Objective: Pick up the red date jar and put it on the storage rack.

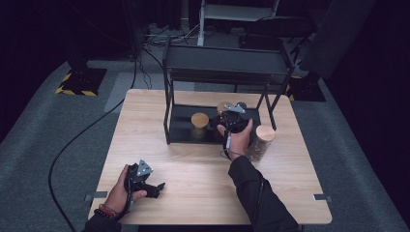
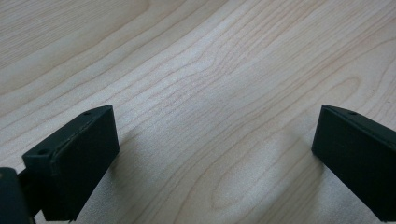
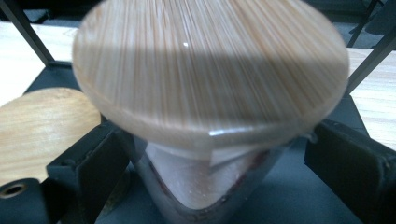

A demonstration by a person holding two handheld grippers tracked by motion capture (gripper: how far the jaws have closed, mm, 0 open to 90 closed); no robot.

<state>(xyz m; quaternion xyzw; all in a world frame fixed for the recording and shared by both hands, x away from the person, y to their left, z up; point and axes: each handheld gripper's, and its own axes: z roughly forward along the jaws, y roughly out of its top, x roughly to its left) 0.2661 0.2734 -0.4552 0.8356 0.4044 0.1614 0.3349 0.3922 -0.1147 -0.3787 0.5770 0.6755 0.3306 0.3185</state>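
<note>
Light wood-grain table (image 1: pixel 193 169) sits centre frame on grey carpet (image 1: pixel 43 145). Black metal shelf rack (image 1: pixel 227 63) stands at its far edge. Yellow-black hazard-striped base plate (image 1: pixel 80 82) upper left, black cable (image 1: pixel 72 145) snaking across the floor on the left. Background dark, light falls mostly on the tabletop, more cables top centre

From up high, my right gripper (image 1: pixel 234 117) covers most of the jar (image 1: pixel 224 107) on the black rack's (image 1: pixel 180 126) bottom tray. I cannot tell what is in it. In the right gripper view its wooden lid (image 3: pixel 210 70) is blurry and cut off at the top. Another jar's lid (image 3: pixel 42 126) is cut off at the left.
</note>
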